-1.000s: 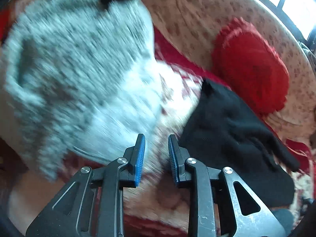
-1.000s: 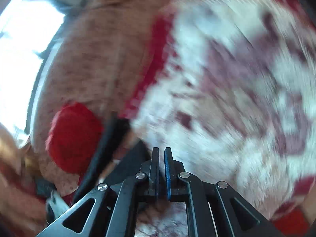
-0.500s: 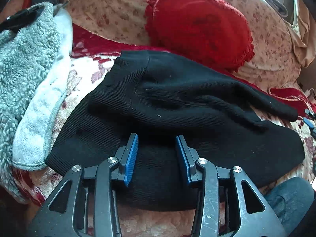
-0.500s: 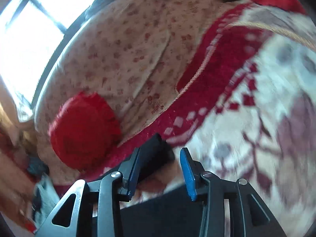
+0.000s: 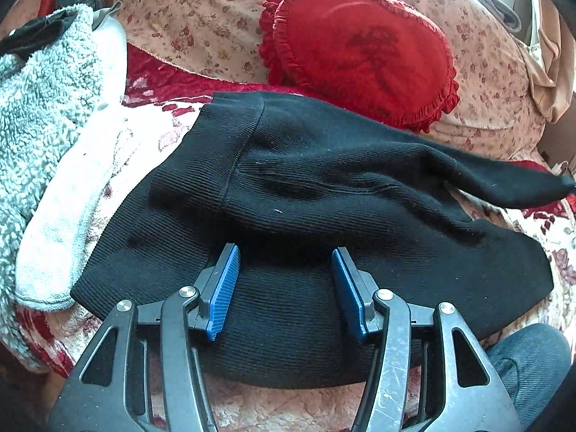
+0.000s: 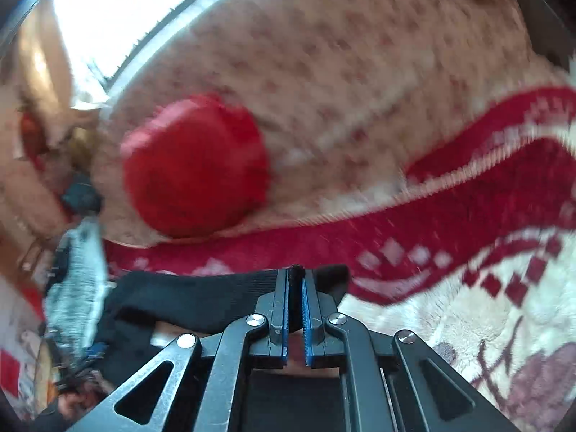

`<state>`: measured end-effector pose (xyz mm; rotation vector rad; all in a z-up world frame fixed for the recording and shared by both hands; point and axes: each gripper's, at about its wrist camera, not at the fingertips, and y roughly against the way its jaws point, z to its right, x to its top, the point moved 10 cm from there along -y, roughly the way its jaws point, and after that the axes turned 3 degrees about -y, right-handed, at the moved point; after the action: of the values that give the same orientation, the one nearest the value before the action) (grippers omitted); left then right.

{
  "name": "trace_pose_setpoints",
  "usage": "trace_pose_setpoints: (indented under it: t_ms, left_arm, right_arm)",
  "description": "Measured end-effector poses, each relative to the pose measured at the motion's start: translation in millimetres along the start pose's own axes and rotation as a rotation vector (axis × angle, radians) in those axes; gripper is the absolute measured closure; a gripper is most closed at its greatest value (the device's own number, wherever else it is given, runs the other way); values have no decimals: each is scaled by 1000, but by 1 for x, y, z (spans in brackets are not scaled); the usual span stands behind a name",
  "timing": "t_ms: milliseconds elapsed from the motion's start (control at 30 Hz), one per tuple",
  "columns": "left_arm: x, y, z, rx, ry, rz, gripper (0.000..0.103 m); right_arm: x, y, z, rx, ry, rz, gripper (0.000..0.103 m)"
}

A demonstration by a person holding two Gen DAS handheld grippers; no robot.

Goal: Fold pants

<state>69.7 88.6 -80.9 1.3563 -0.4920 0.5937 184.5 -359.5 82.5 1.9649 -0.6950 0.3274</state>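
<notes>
Two hand-held grippers are working one pair of black pants (image 5: 324, 194), and the red heart cushion (image 5: 363, 54) is the marker for everything. Far to the left of that cushion sits a heap of grey fleece (image 5: 39, 115), clear of the job. Below the cushion the pants lie spread across the patterned blanket (image 5: 151, 133) on the sofa, waistband end towards the fleece, one leg tapering off to the right beneath the cushion's lower corner.

The left hand-held gripper (image 5: 284, 284) hangs over the near fold of the pants, below the cushion. Its jaws have just been opening and stand released; black cloth shows between the blue pads (image 5: 225, 288), but they press on nothing. To do this well, it wants to drop straight onto that near edge and take both layers, not just the top skin.

Across to the right wrist view, blurred with motion: the right hand-held gripper (image 6: 296, 309), below and right of the cushion, has just clamped down and is grasping a thin edge of the pants, a tuft of black poking out past the tips. My read is a leg end being carried for the fold. It is a shallow bite, so a smooth, low carry towards the waistband looks wise; a snatch could pull the knit free or drag the whole garment along the blanket.
</notes>
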Motion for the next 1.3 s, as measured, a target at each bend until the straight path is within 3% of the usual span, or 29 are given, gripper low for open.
trace_pose_setpoints:
  t_ms: [133,233,433,500,533,633,733,767,833,1000,1167,1233,1300]
  left_arm:
    - [0,-1,0,0,4,2,50]
    - [1,-3,3,1,-6,-2,43]
    - [3,-2,5,1,-8,-19,42]
    - [3,-1,5,-22,-14,-25,42]
    - [3,0,5,-33,-20,-26,42]
    - [2,1,6,-56,-39,-12,42]
    - [0,0,9,-46,-76,2,36]
    - [0,-1,11,-41,-87,2,33]
    - [-1,-2,13,-25,-94,1,31]
    - [0,-3,13,-28,-69,-2,26]
    - [0,-3,15,-21,-84,-8,26]
    - [-1,-2,15,-23,-89,-8,26]
    - [-1,-3,14,-29,-87,-2,25]
  right_arm:
    - [15,56,-38,128,-64,108,98]
    - [19,43,-20,73,-180,95,98]
    - [31,-52,57,-229,-207,8,97]
    - [31,-71,83,-427,-141,-20,97]
    - [32,-74,88,-476,-108,-27,97]
    - [35,-65,72,-351,-103,40,96]
    - [31,-56,74,-310,-135,43,95]
    - [31,-58,78,-277,-162,35,90]
    - [30,-62,81,-229,-216,10,70]
    - [32,-69,89,-121,-350,-54,67]
    - [27,-101,84,-124,-313,-268,67]
    - [22,-106,69,-130,-212,-365,77]
    - [10,-102,58,-150,-123,-424,80]
